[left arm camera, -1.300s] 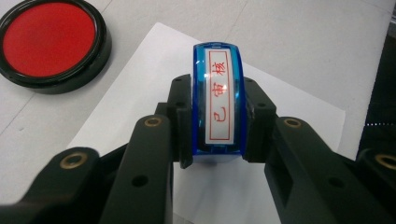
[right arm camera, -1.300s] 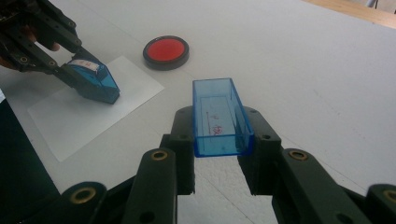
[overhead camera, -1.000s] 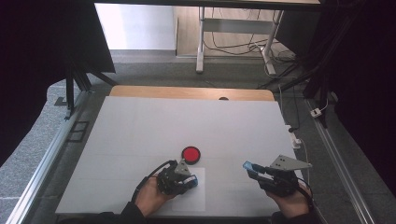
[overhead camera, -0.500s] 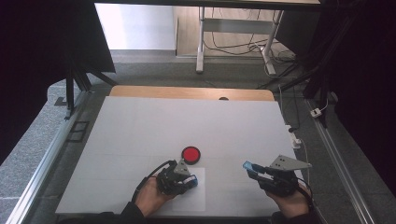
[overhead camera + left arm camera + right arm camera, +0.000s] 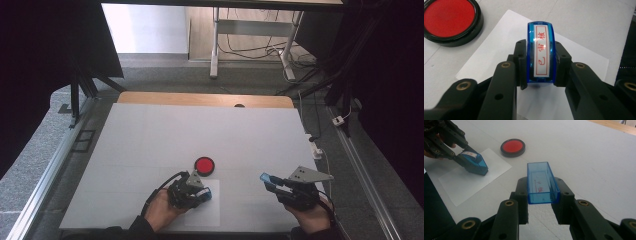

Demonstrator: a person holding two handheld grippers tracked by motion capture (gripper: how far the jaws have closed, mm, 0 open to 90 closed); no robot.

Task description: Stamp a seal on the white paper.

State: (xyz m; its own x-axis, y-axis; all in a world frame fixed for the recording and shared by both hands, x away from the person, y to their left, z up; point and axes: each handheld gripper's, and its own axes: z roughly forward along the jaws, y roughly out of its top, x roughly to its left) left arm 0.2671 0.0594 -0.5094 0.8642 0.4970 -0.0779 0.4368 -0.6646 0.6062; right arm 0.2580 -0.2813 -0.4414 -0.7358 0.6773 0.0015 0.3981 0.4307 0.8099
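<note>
Stamp (image 5: 541, 53) label reads 已审核, clamped in left gripper (image 5: 541, 67).

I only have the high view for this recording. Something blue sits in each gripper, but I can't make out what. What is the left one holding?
Observer: The left gripper is shut on a blue stamp with a white label in red characters, seen in the left gripper view.
Operator: And the right?
Observer: The right gripper is shut on a clear blue stamp cap, its open side up.
Operator: Is the stamp touching anything?
Observer: Its base rests on the white paper, beside the red ink pad.
</note>
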